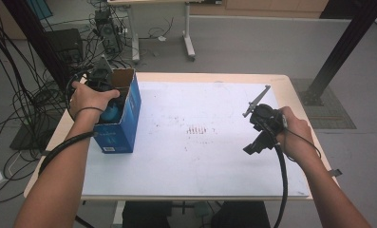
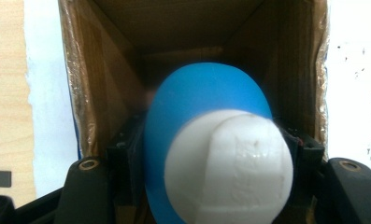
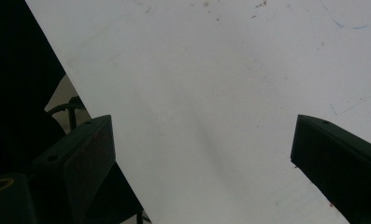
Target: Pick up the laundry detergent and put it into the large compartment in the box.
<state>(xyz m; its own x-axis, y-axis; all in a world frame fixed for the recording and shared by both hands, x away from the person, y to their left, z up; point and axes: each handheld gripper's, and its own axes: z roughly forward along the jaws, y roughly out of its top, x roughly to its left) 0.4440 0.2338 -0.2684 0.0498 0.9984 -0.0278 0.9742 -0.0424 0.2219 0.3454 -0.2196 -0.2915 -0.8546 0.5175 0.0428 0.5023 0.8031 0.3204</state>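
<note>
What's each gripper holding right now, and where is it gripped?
The left gripper holds a blue and white object by its two sides, over the open cardboard box. The right gripper is open above the white table, holding nothing.

Box [image 1: 122,121]: you see glossy blue printed card outside; in your left gripper view the inside [image 2: 183,32] is plain brown cardboard, matt, with shiny clear tape along the cut edges.
Ball-shaped object [image 2: 206,93]: smooth blue plastic, slight sheen, with a white matt part [image 2: 230,168] showing faint moulded marks.
Your right gripper [image 3: 202,163]: black matt plastic.
Table cover [image 1: 214,152]: white, smooth, speckled with small brownish stains.
Table edge [image 1: 62,123]: pale wood.
</note>
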